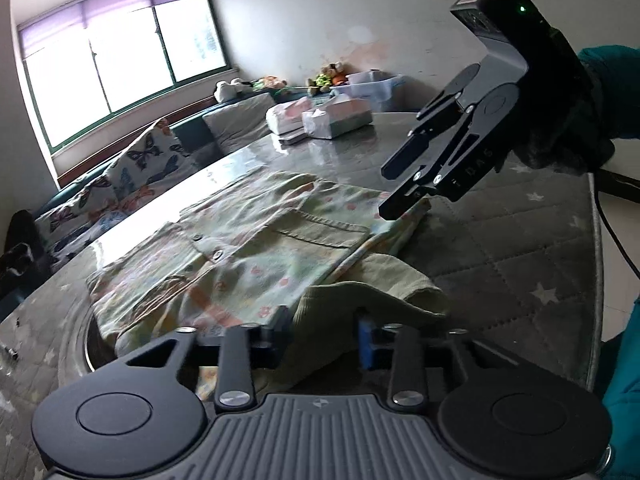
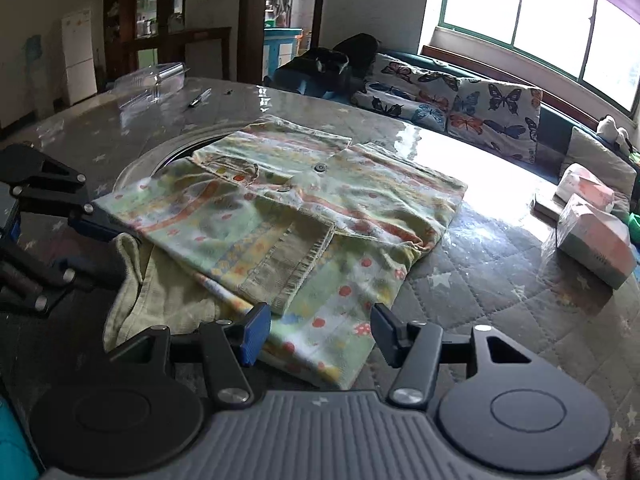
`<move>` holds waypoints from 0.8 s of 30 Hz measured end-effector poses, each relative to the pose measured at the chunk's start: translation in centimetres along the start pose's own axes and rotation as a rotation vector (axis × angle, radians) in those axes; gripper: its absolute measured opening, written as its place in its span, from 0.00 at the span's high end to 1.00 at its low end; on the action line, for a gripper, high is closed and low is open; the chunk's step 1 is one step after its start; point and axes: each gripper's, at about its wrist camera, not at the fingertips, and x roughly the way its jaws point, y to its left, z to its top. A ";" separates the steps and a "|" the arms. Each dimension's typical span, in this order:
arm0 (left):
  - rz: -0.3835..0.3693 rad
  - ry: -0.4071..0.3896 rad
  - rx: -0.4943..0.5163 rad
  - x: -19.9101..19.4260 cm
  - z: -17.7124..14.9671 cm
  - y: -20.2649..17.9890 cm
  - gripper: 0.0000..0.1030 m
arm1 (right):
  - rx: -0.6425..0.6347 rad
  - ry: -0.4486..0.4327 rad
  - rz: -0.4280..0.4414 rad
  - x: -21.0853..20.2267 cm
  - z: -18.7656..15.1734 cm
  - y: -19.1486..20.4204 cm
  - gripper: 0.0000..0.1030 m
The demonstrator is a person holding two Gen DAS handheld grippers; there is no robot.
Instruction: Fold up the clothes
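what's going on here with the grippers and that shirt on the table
A person is folding a small patterned shirt on a quilted table, with a handheld gripper in each hand. The left gripper has a bunch of the plain green sleeve between its fingers at the shirt's near edge. The right gripper is open, straddling the shirt's near corner without gripping it. The shirt lies partly folded, its buttons and pocket facing up.

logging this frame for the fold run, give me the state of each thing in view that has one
patterned shirt: lying flat on the table, partly folded, buttoned
plain green collar flap: sticking out from under the shirt, between the left tool's fingers
left tool: fingers close around the flap, not clearly pinching
right tool: open, over the shirt's near edge
tissue packs: closed, on the table
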 end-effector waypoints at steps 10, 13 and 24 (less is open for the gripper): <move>-0.029 -0.059 -0.300 -0.6 2.1 5.6 0.92 | -0.146 0.016 0.067 -1.4 -0.5 1.5 0.40; -0.027 -0.059 -0.351 0.1 2.8 7.1 0.92 | -0.186 -0.001 0.098 -1.3 -0.3 2.4 0.40; -0.047 -0.023 -0.440 1.7 2.7 9.2 0.92 | -0.173 -0.048 0.186 3.3 2.1 4.9 0.68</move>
